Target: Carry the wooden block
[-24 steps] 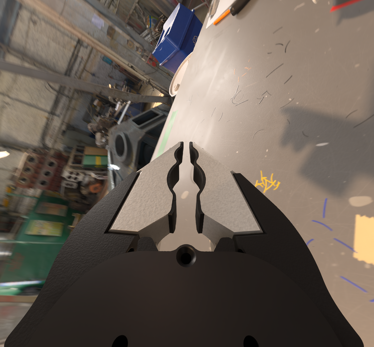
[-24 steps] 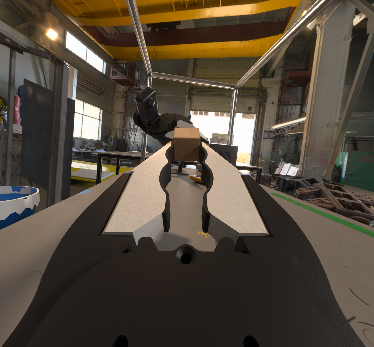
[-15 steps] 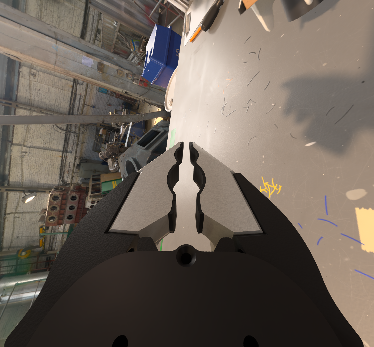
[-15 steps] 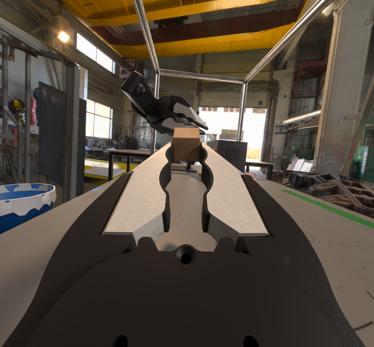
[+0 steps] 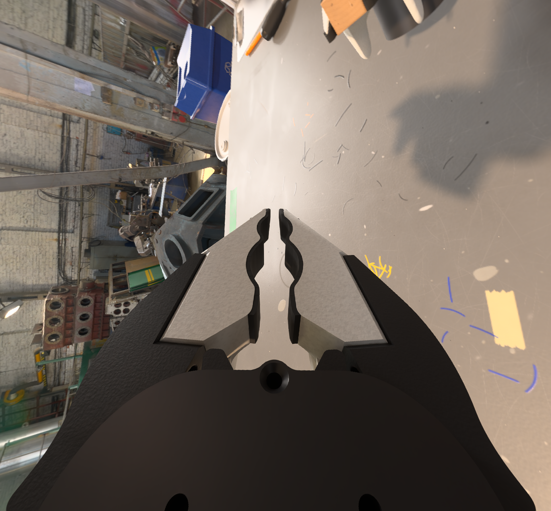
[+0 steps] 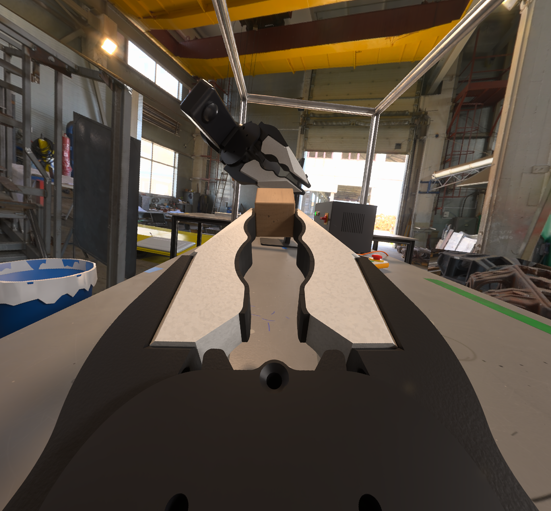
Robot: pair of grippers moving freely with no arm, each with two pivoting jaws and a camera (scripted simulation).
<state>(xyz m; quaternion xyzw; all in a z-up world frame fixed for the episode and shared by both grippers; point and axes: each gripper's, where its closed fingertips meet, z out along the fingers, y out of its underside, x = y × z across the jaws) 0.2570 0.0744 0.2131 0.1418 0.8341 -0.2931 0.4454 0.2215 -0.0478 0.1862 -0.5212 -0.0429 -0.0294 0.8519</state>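
The wooden block is a small light-brown cube held between the tips of my right gripper, above the grey table. It also shows in the left wrist view at the top right, clamped in the right gripper. My left gripper is shut and empty, with only a thin slit between its tips, and it hovers over the table. In the right wrist view the left gripper hangs just above and behind the block, tilted down to the right.
A black-handled screwdriver lies near the table's far edge. A blue bin and a white-rimmed blue bucket stand off the table. A yellow tape patch and pen marks lie on the table. A metal frame spans overhead.
The right gripper with the block has come closer to the left gripper, which now appears larger and higher above the block. Both grips are unchanged.
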